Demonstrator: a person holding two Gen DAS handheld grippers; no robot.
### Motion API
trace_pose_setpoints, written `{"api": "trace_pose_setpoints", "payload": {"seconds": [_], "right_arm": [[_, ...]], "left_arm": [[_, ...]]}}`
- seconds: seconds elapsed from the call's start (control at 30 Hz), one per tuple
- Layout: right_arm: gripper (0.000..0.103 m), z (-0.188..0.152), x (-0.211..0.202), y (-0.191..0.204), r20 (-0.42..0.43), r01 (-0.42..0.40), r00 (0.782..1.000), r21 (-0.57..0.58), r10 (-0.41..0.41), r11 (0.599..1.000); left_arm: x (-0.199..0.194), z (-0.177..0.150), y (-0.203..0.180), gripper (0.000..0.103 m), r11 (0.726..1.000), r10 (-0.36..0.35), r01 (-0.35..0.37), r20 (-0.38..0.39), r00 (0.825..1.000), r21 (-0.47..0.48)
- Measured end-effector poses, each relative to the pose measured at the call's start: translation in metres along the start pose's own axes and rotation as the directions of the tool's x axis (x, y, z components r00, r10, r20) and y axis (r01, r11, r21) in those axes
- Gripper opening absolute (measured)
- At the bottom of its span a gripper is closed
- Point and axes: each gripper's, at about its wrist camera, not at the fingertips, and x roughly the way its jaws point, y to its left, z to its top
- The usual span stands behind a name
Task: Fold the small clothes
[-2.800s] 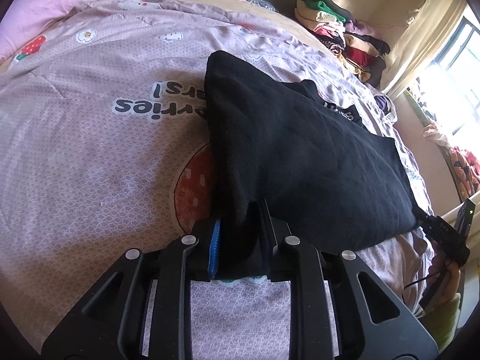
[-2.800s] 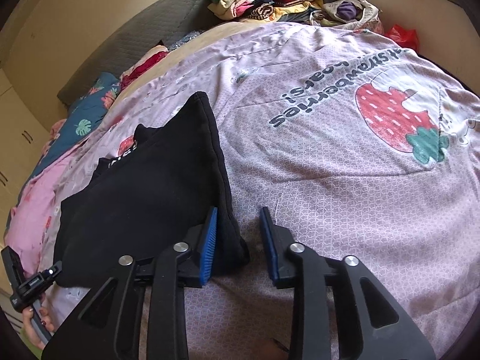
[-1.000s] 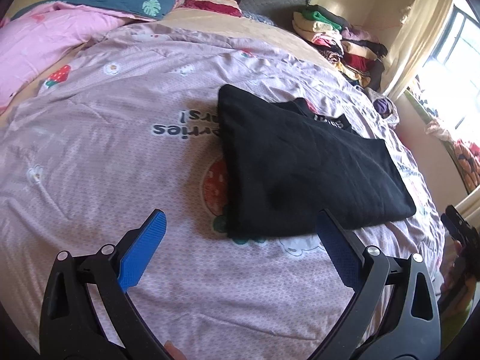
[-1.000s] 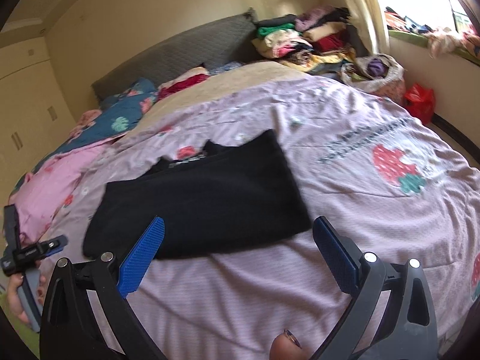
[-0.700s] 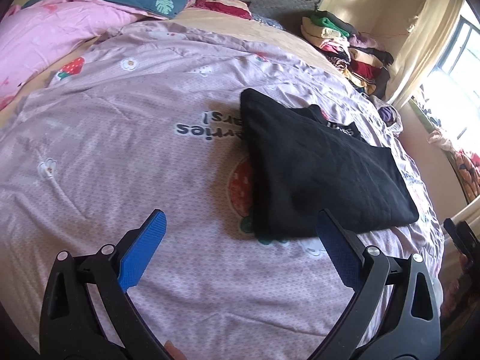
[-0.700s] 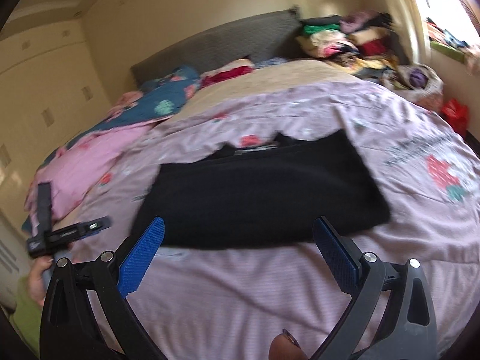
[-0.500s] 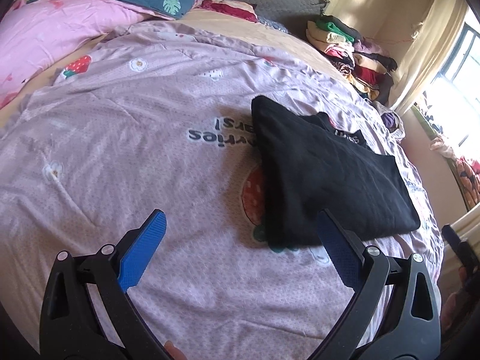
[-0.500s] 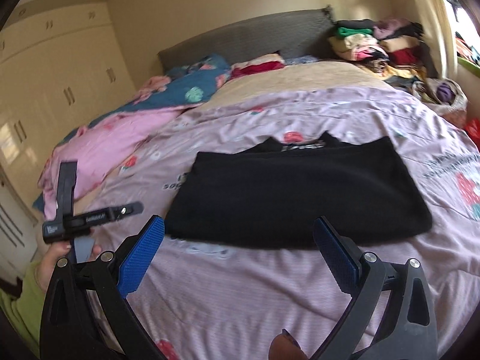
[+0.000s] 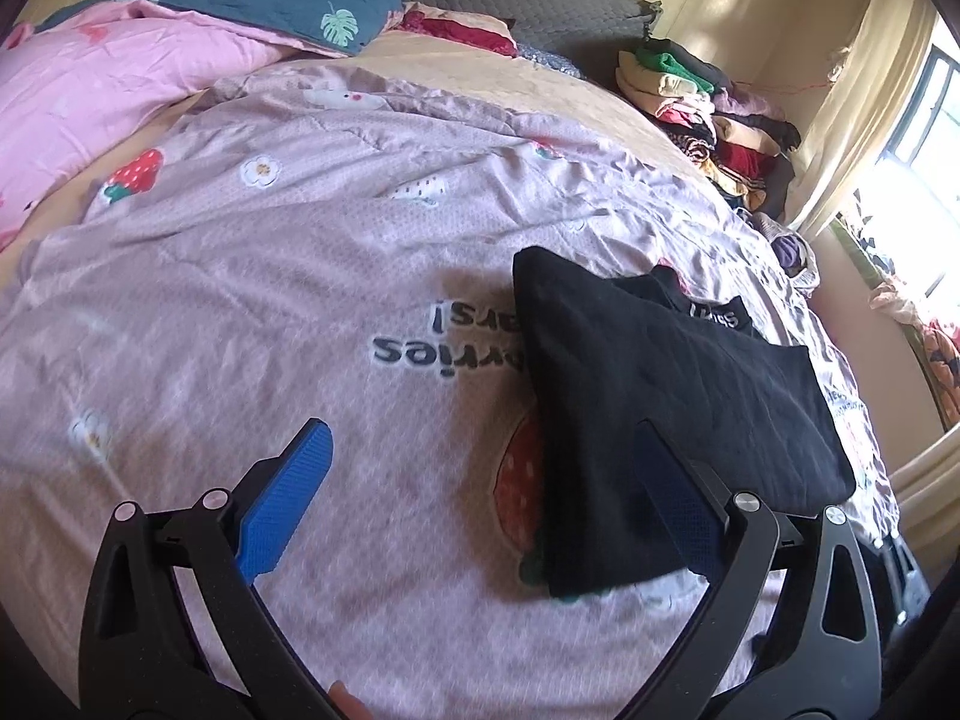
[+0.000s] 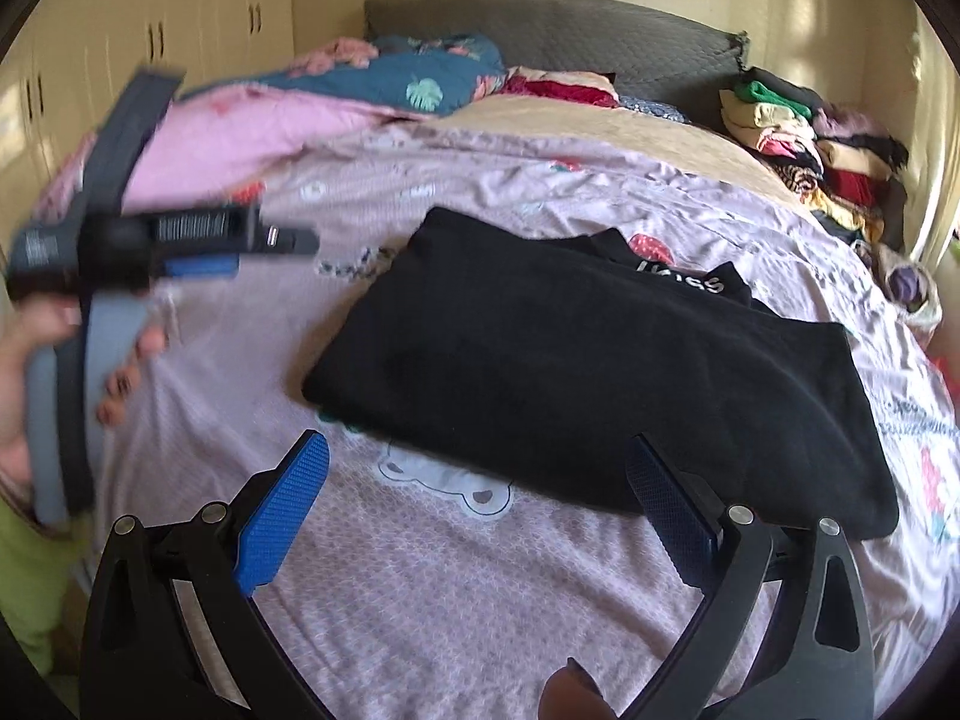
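A black garment (image 9: 660,396) lies folded flat on the pink strawberry-print quilt (image 9: 240,300); white lettering shows at its collar. It also shows in the right wrist view (image 10: 600,372). My left gripper (image 9: 480,474) is open and empty, above the quilt beside the garment's left edge. My right gripper (image 10: 480,474) is open and empty, held just in front of the garment's near edge. The left gripper (image 10: 156,252) appears blurred in the right wrist view, held in a hand at the left.
A stack of folded clothes (image 9: 702,102) sits at the far right of the bed. A pink blanket (image 9: 108,78) and a blue leaf-print one (image 9: 288,6) lie at the far left. A grey headboard (image 10: 540,30) and cupboards (image 10: 150,48) stand behind.
Both grippers let go of the black garment, opened and drew back. The garment now lies flat. The right view has swung left, and the left gripper has come nearer the garment's left edge.
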Motion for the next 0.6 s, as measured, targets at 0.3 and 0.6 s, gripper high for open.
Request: {"api": "trace_pose_setpoints", "payload": {"seconds": [0.3, 0.6], "right_arm": [[0.099, -0.005, 0.044, 0.019, -0.044, 0.089, 0.994, -0.143, -0.096, 0.986], [0.099, -0.001, 0.082, 0.033, -0.047, 0.161, 0.983, -0.24, -0.178, 0.957]], "left_arm": [[0.033, 0.014, -0.006, 0.093, 1.0, -0.02, 0.02, -0.042, 0.999, -0.011], [0.072, 0.025, -0.02, 0.093, 1.0, -0.025, 0.025, -0.102, 0.994, 0.002]]}}
